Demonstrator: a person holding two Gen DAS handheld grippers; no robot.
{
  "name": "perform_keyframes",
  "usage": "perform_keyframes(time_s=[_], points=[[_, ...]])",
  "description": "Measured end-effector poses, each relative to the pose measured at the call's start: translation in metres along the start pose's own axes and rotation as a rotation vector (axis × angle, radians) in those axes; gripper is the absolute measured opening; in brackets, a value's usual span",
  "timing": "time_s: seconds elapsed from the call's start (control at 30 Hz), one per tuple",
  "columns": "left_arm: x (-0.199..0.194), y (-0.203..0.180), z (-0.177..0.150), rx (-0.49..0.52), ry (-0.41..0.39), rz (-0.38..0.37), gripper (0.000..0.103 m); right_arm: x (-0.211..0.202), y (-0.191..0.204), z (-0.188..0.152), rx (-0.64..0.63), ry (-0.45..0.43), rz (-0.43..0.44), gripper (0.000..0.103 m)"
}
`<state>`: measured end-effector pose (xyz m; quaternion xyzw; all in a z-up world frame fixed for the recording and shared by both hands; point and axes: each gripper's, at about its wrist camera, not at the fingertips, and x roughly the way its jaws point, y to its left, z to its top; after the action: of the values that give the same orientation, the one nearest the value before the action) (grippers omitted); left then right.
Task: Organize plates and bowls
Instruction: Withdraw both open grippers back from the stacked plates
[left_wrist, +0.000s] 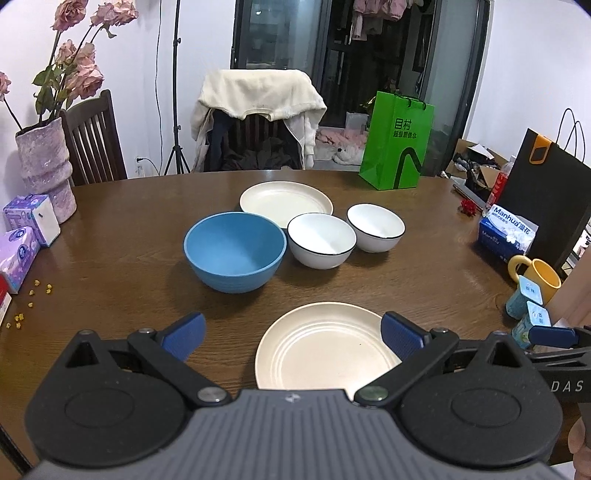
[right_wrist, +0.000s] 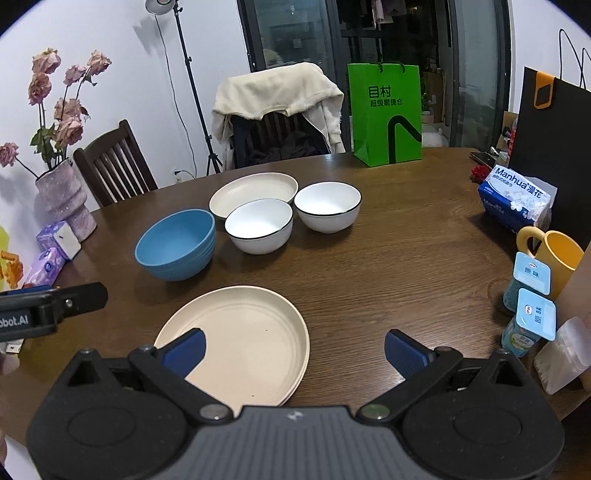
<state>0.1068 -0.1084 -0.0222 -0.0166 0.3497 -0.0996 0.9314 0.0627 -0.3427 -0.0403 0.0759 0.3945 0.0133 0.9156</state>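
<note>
Near cream plate under both spread, empty claws; pinch rim cleanly, stack toward 12 o'clock plate.

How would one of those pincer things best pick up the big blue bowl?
By its rim. The blue bowl stands upright and open, too wide and round to span. Bring the left tool down from above at the near edge, one finger inside the wall and one outside; the white bowl crowds its right side.

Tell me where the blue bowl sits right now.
The blue bowl stands left of the two white bowls, in front of the far plate, in both views.
</note>
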Motion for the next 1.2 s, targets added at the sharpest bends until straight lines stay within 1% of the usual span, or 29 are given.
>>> perform_keyframes(time_s=[0.13,0.3,0.5,0.63,0.73,1.07,1.2], points=[[-0.003,-0.005,0.002,0.005,-0.003,-0.009,0.103,-0.004,-0.003,0.000,0.003,0.005,-0.014,0.103],[-0.006,-0.008,0.007,0.006,-0.012,-0.015,0.103,-0.008,-0.008,0.004,0.021,0.003,-0.054,0.103],[-0.007,-0.013,0.017,0.011,-0.022,-0.017,0.103,-0.010,-0.017,0.007,0.051,0.019,-0.036,0.103],[-0.007,-0.018,0.025,0.022,-0.028,-0.026,0.103,-0.011,-0.021,0.008,0.069,0.031,-0.055,0.103],[-0.005,-0.020,0.031,0.026,-0.024,-0.027,0.103,-0.012,-0.026,0.010,0.088,0.034,-0.053,0.103],[0.004,-0.021,0.063,0.048,-0.021,-0.030,0.103,-0.008,-0.034,0.026,0.113,0.042,-0.058,0.103],[0.008,-0.018,0.083,0.045,-0.015,-0.045,0.103,-0.003,-0.035,0.038,0.111,0.051,-0.057,0.103]])
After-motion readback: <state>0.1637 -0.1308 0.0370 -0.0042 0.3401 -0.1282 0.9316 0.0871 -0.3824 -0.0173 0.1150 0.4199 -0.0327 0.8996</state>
